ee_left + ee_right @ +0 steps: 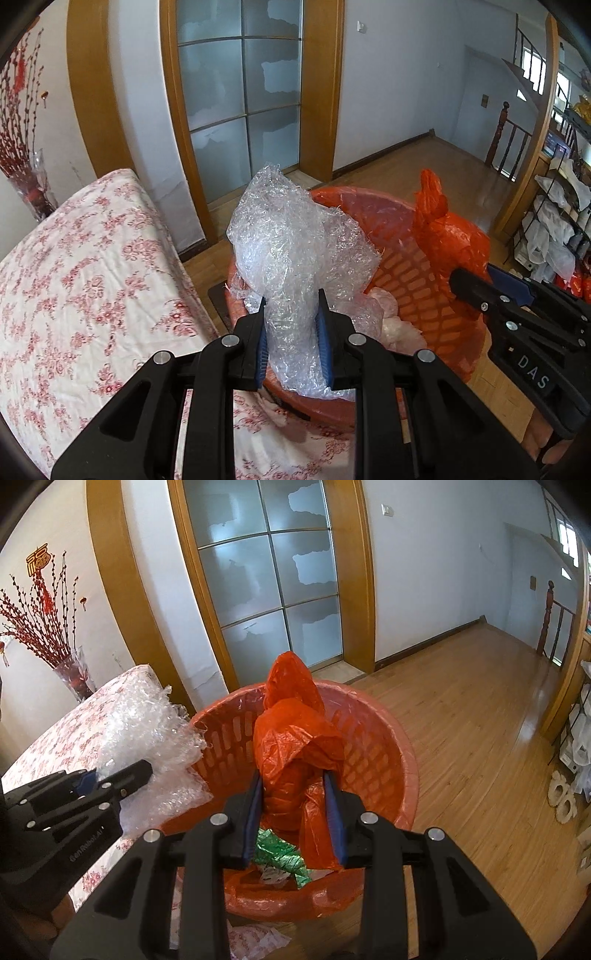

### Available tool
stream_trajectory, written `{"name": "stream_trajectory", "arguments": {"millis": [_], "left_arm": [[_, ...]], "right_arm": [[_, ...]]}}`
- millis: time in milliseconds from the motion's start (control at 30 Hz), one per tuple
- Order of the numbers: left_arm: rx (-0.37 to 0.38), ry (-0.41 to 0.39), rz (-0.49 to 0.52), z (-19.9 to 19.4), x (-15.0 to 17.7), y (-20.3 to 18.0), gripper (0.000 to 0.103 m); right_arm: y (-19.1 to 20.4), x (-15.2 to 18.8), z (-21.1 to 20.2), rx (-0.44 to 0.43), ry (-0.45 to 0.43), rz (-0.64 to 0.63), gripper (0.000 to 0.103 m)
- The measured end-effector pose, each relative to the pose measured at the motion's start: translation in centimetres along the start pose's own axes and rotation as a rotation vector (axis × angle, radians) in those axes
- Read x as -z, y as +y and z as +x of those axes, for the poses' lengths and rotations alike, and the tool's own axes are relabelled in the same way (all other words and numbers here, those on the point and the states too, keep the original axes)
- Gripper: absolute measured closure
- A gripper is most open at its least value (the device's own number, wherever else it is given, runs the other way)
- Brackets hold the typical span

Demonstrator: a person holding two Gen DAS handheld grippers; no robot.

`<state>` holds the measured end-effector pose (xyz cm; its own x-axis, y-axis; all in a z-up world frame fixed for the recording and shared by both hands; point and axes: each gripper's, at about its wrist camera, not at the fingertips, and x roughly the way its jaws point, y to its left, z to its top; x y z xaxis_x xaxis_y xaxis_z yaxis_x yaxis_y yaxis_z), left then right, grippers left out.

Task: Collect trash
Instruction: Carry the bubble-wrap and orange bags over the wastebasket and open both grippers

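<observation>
Two loads of rubbish were on their way into the orange basket (373, 746) at this moment, one in each gripper. The left gripper (291, 332) was clamped narrowly on a crumpled wad of clear bubble wrap (295, 236), which stood above the basket's near-left rim, partly over its mouth and partly over the flowered cloth (85, 266) beside it. The right gripper (293, 812) pinched a bunched orange plastic bag (295, 731) directly above the basket's middle.

By my judgement the step in hand was the drop. What remained was to bring the wrap fully inside the rim, then part both pairs of jaws and let the loads fall clear.

The wrap was springy, glossy and shapeless, likely to cling or catch on the rim. The bag was thin, wrinkled film, gathered to a peak above the pads. The basket itself was round, of rigid plastic with slotted walls, lined with a translucent film; green foil wrappers (284, 853) and pale scraps lay at its bottom. It stood on a wood floor (480, 716), touching the cloth's edge.
</observation>
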<state>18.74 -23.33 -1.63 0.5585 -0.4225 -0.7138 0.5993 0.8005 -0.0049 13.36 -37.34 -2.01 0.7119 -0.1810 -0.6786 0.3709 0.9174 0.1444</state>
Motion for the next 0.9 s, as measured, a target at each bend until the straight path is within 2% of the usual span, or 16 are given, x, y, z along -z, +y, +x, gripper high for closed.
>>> {"name": "stream_trajectory", "arguments": {"millis": [533, 700, 767, 900], "left_arm": [[0.037, 0.033, -0.010, 1.5, -0.1, -0.8, 0.079], [0.030, 0.041, -0.013, 1.7, 0.0, -0.6, 0.066], [0.025, 0.042, -0.012, 1.7, 0.1, -0.6, 0.058], [0.001, 0.040, -0.011, 1.5, 0.2, -0.3, 0.051]], "right_arm": [[-0.5, -0.1, 0.8, -0.014, 0.002, 0.017, 0.069], [-0.8, 0.0, 0.9, -0.032, 0.005, 0.037, 0.063], [-0.8, 0.0, 0.9, -0.028, 0.001, 0.034, 0.056], [-0.8, 0.1, 0.5, -0.019, -0.012, 0.032, 0.047]]}}
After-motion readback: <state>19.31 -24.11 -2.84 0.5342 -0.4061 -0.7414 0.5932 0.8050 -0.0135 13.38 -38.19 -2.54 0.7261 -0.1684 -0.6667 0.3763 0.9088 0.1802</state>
